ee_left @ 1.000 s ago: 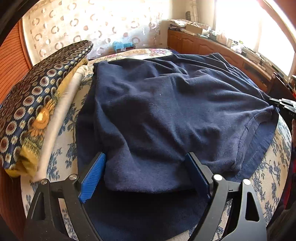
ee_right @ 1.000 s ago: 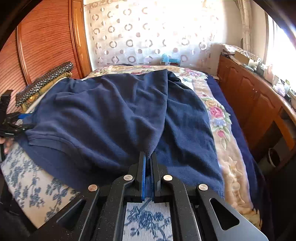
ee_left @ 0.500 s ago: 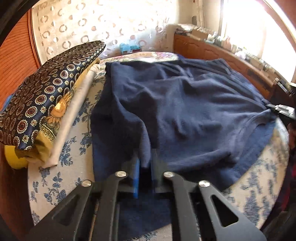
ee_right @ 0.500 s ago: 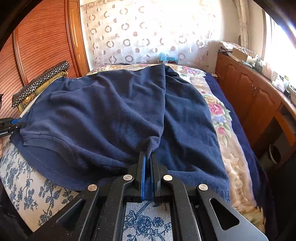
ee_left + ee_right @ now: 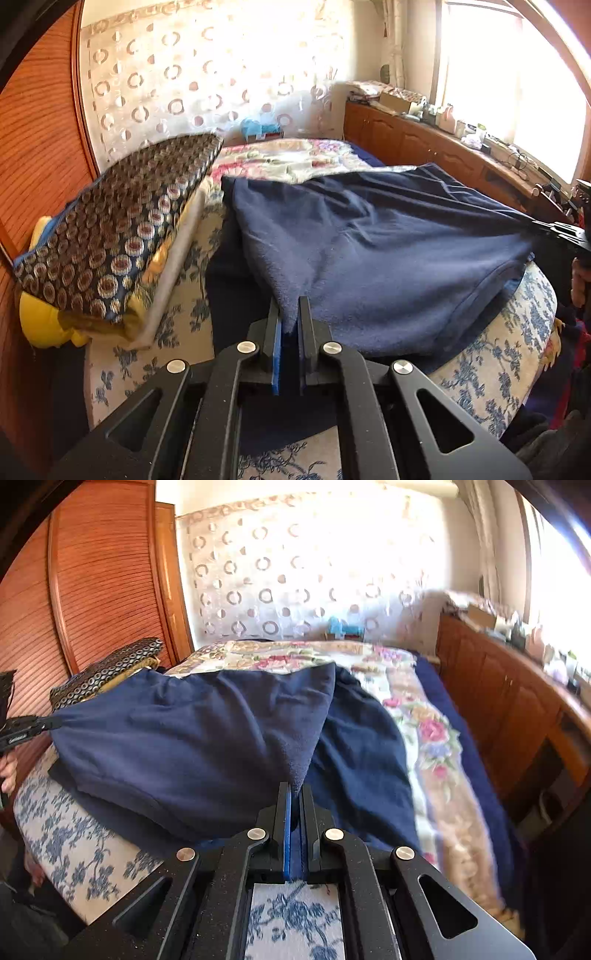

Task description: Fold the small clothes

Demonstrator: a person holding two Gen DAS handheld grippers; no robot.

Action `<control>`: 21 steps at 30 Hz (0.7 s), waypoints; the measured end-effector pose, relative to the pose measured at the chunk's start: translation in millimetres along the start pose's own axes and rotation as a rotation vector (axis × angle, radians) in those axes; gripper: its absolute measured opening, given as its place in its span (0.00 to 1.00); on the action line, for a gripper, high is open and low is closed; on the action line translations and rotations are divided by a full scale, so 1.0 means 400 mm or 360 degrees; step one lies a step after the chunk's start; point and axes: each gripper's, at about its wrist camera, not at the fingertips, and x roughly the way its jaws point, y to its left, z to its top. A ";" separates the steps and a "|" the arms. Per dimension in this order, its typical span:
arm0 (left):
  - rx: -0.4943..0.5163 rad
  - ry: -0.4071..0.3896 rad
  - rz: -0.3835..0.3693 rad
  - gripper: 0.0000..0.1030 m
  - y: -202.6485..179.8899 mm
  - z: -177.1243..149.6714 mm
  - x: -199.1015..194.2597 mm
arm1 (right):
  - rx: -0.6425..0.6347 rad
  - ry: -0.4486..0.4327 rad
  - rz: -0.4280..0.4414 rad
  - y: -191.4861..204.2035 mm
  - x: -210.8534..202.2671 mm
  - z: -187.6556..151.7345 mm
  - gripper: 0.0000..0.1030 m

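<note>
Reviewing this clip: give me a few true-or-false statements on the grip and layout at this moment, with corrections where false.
1. The left gripper is shut on a near corner of the navy garment. True.
2. The right gripper is open and holds nothing. False: its jaws are shut on another near corner of the garment.
3. The patterned cushion lies on top of the garment. False: it sits beside it, towards the wooden wall.
4. The garment rests on a bed with a floral cover. True.
5. A wooden cabinet runs along the window side of the bed. True.
</note>
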 end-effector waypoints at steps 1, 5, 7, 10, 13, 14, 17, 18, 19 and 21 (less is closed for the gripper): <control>-0.0011 0.0022 -0.0003 0.07 0.005 -0.008 0.008 | -0.0002 0.0018 0.0002 0.001 0.000 -0.006 0.03; -0.0021 0.0071 -0.0007 0.07 0.002 -0.043 0.030 | -0.0015 0.0132 -0.0019 0.005 0.042 -0.047 0.03; -0.0009 0.0087 -0.0004 0.07 -0.005 -0.055 0.037 | -0.0008 0.0170 -0.0019 0.007 0.061 -0.063 0.03; 0.0000 0.0096 0.0003 0.07 -0.012 -0.073 0.040 | -0.0009 0.0182 -0.0029 0.014 0.071 -0.072 0.03; -0.0001 0.0107 0.0008 0.07 -0.018 -0.084 0.043 | -0.0011 0.0183 -0.0038 0.015 0.071 -0.075 0.03; 0.0001 0.0110 0.0015 0.07 -0.020 -0.087 0.046 | -0.0009 0.0182 -0.0046 0.014 0.070 -0.074 0.03; 0.0011 0.0110 0.0032 0.07 -0.028 -0.090 0.047 | -0.0007 0.0168 -0.0050 0.014 0.069 -0.064 0.03; 0.0012 0.0106 0.0025 0.08 -0.030 -0.090 0.044 | 0.0004 0.0162 -0.0046 0.016 0.065 -0.065 0.03; 0.0009 0.0106 0.0018 0.08 -0.030 -0.090 0.041 | 0.0013 0.0155 -0.0038 0.015 0.062 -0.064 0.04; 0.0006 0.0105 0.0012 0.13 -0.030 -0.086 0.032 | 0.0020 0.0135 -0.0039 0.015 0.051 -0.068 0.07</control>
